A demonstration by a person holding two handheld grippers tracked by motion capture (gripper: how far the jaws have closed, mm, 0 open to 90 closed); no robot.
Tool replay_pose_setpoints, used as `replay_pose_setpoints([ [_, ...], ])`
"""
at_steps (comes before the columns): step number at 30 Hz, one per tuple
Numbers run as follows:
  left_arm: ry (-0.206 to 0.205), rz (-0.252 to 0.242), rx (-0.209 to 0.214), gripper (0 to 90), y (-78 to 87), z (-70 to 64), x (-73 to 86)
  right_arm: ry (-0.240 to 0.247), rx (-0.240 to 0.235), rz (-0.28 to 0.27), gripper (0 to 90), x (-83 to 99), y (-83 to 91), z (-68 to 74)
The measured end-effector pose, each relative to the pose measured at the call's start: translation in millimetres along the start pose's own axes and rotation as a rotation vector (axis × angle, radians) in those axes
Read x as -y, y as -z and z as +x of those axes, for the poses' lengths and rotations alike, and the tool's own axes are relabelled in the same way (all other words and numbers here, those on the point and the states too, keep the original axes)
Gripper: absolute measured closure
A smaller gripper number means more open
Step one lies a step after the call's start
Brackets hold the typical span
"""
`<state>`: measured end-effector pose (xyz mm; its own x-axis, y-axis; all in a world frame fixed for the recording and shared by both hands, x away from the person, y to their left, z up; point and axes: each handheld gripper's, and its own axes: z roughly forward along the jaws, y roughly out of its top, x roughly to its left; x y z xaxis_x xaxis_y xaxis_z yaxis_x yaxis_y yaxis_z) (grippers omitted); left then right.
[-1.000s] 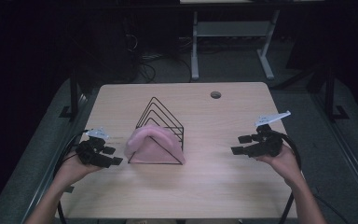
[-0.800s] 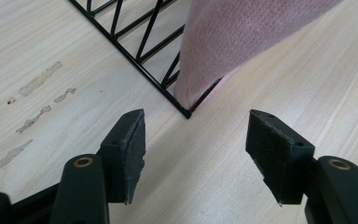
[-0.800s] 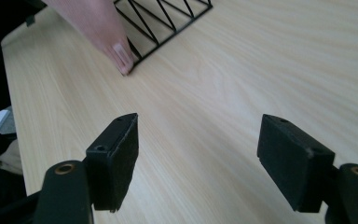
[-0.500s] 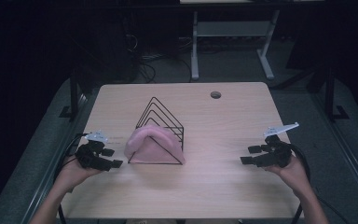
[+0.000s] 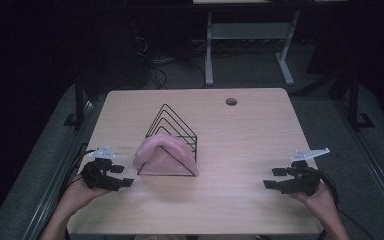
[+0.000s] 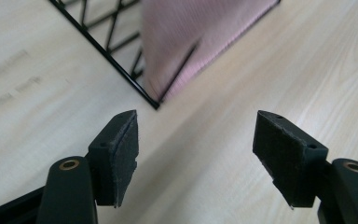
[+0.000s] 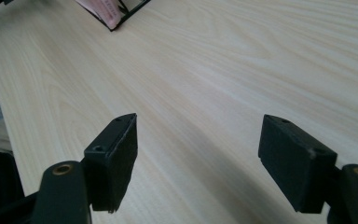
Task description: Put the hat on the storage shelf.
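flanking wire rack (image 5: 172, 140), both grippers agape

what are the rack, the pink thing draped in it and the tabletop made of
Rack: thin black wire, probably coated metal, judging by its slim rigid triangular loops.
Pink thing: soft fabric, likely knit; it drapes limply, and fine ribbing shows in the left gripper view.
Tabletop: pale wood-look surface, matte with printed-looking grain; possibly laminate rather than solid wood.

High view looks forward and down over the whole table (image 5: 240, 130) from the person's side. Each gripper view rides low, close to the tabletop, facing inward; all three share the wire rack (image 5: 172, 137) and pink cloth (image 6: 200, 32).
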<state>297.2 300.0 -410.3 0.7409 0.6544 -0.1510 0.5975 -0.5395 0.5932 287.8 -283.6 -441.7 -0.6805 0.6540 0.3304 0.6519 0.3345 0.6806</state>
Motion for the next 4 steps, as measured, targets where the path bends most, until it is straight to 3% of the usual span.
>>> replay_pose_setpoints([
  [4, 0.008, -0.045, -0.003, 31.3, -5.5, -5.6, 9.7, 0.035, 0.01, -0.023, 27.6, 8.7, 0.0, 12.8],
])
